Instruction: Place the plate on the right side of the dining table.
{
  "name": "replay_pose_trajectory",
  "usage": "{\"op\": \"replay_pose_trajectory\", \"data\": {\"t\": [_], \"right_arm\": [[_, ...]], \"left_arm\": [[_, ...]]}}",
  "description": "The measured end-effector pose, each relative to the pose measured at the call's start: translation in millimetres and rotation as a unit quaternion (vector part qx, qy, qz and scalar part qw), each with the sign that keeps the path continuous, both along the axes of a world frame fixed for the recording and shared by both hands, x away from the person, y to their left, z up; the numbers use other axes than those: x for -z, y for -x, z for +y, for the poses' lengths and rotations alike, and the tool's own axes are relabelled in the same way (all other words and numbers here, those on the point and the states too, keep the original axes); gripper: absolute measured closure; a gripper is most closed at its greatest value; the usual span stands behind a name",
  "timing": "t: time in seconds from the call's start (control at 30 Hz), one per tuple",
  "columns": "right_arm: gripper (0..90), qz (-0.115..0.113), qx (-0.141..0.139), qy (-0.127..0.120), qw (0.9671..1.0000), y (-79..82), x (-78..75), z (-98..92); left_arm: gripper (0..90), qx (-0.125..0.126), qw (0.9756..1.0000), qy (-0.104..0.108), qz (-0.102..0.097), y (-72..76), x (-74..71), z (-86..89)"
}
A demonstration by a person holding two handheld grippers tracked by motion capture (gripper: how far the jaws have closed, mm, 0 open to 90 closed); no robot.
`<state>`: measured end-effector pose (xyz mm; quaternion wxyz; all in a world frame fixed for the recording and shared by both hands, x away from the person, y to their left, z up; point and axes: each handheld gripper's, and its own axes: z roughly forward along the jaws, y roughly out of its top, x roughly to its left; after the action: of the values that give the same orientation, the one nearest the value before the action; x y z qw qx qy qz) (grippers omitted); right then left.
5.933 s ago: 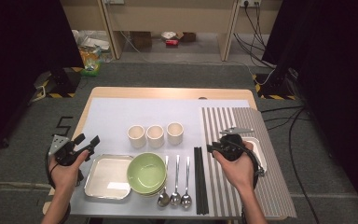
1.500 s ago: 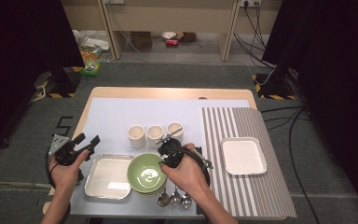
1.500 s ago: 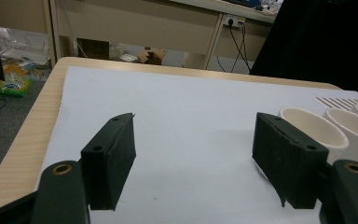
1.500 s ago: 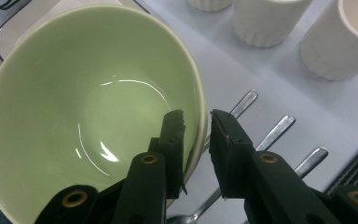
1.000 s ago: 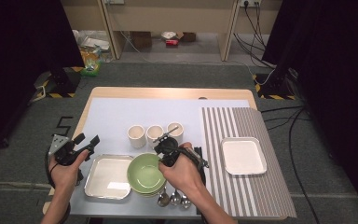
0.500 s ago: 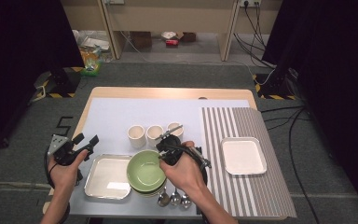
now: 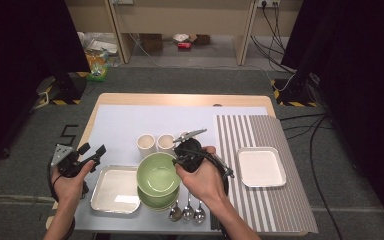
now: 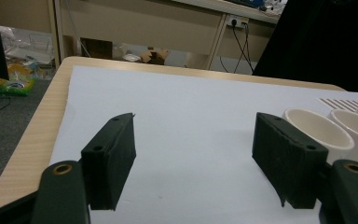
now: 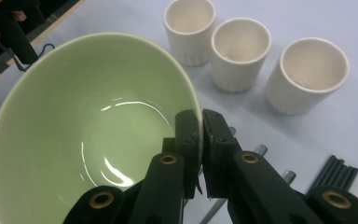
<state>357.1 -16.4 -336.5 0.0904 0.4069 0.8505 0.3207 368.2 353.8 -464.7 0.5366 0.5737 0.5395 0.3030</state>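
Note:
A pale green bowl (image 7: 157, 176) hangs tilted just above a second green bowl (image 7: 152, 202) near the table's front edge. My right gripper (image 7: 182, 161) is shut on the upper bowl's right rim. In the right gripper view the two jaws pinch the rim of the bowl (image 9: 88, 135), one inside and one outside, at the gripper (image 9: 200, 119). My left gripper (image 7: 89, 154) is held at the table's left edge, left of the bowls. Its jaws stand wide open with nothing between them, as the gripper (image 8: 193, 161) shows over the white mat.
Three cream cups (image 9: 240, 51) stand in a row behind the bowls. A silver tray (image 7: 114, 190) lies left of the bowls. Spoons (image 7: 187, 212) and black chopsticks (image 9: 335, 172) lie to their right. A white square plate (image 7: 261, 167) rests on the striped mat (image 7: 280, 205).
My right gripper moved from the white plate to the green bowl, shut on its rim and has now raised and tilted it off the lower bowl. The left gripper stayed put.

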Motion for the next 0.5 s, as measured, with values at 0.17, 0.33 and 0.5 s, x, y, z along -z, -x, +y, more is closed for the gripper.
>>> {"op": "replay_pose_trajectory", "data": {"t": [0.17, 0.33, 0.5], "right_arm": [[86.7, -0.004, 0.007, -0.004, 1.0000, -2.7, -5.2, -4.1], [87.4, -0.007, 0.012, -0.007, 0.9999, -6.2, -7.3, -7.7], [87.9, 0.003, 0.015, 0.002, 0.9999, -10.8, -7.9, -11.5]], "left_arm": [[29.2, -0.001, 1.0000, 0.001, -0.001, 0.4, -0.6, 0.6], [29.2, -0.002, 1.0000, 0.001, -0.001, 0.3, -0.6, 1.0], [29.1, -0.002, 1.0000, 0.002, -0.002, 0.4, -0.7, 1.4]]}}
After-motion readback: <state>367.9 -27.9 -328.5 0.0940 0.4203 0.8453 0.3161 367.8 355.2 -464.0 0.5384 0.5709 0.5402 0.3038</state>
